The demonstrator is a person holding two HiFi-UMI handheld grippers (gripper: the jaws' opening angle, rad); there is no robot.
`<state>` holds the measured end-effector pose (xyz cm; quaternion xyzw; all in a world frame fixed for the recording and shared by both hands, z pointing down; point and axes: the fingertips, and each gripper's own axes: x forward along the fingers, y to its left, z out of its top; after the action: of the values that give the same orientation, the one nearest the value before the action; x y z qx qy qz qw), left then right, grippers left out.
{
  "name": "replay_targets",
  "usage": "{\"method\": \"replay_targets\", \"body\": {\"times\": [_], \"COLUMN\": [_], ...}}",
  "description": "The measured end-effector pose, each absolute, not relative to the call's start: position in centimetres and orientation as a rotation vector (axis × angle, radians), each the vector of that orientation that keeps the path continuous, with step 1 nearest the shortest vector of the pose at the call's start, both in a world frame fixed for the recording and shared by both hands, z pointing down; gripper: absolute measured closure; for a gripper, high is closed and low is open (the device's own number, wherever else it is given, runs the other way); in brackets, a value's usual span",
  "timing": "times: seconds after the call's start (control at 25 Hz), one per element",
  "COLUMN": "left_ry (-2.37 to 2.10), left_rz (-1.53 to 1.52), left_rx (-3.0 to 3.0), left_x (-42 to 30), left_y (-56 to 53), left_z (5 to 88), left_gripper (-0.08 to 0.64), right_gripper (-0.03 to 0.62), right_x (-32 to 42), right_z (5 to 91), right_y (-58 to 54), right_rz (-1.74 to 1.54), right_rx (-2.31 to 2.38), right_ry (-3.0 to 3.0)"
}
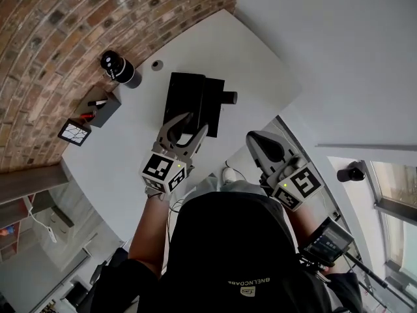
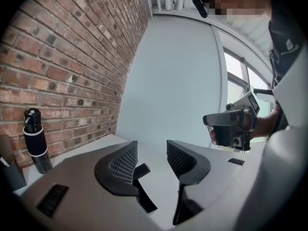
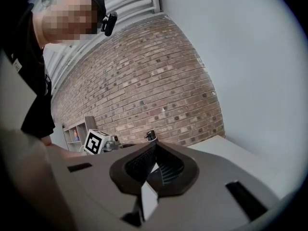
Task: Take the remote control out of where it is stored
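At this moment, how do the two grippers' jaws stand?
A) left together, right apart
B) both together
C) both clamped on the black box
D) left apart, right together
D: the left gripper shows a clear gap with nothing in it, while the right gripper has its tips meeting.

My left tongs [image 1: 189, 124] [image 2: 151, 154] point forward, jaws parted with nothing between; my right tongs [image 1: 256, 139] [image 3: 154, 154] alongside have their jaws closed together, empty.
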<state>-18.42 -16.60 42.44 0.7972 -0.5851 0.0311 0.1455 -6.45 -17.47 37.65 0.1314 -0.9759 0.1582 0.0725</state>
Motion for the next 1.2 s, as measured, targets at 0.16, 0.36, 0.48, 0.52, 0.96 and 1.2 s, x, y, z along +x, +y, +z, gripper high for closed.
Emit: {"method": "replay_targets", "body": {"times": [0.16,0.36,0.48,0.52,0.96,1.2], "left_ry": [-1.622,-1.555,-1.485,-1.465,-1.303,-1.266], "left_rz": [0.173,0.353,0.405,0.414,0.638,0.815], "left_rx": [2.332,2.404,2.435,2.441,2.464,2.474], "left_x": [-17.7,-16.6,-15.7,-15.4,-13.1,-12.9], "left_y": [-18.5,-20.9,-22.2,-22.7,-26.5,-28.1], "left_z": [44.4,46.9,48.4,48.9,54.6,58.0], "left_gripper": [0.364,0.347,0.32,0.31,0.252,0.235], "right_gripper": [0.586,0.586,0.586,0.586,0.586,0.586], "right_x": [-6.0,-5.2,-4.7,-4.5,-2.6,-1.8], "right_z": [37.9,38.2,38.5,38.6,39.5,39.6], "right_y": [-17.8,-18.9,-19.2,-19.2,-19.9,-20.3], "right_rz": [0.469,0.479,0.487,0.491,0.522,0.528], "right_rx": [0.441,0.531,0.581,0.597,0.735,0.79], "right_ry": [-2.921,-2.894,-2.878,-2.871,-2.812,-2.79]}}
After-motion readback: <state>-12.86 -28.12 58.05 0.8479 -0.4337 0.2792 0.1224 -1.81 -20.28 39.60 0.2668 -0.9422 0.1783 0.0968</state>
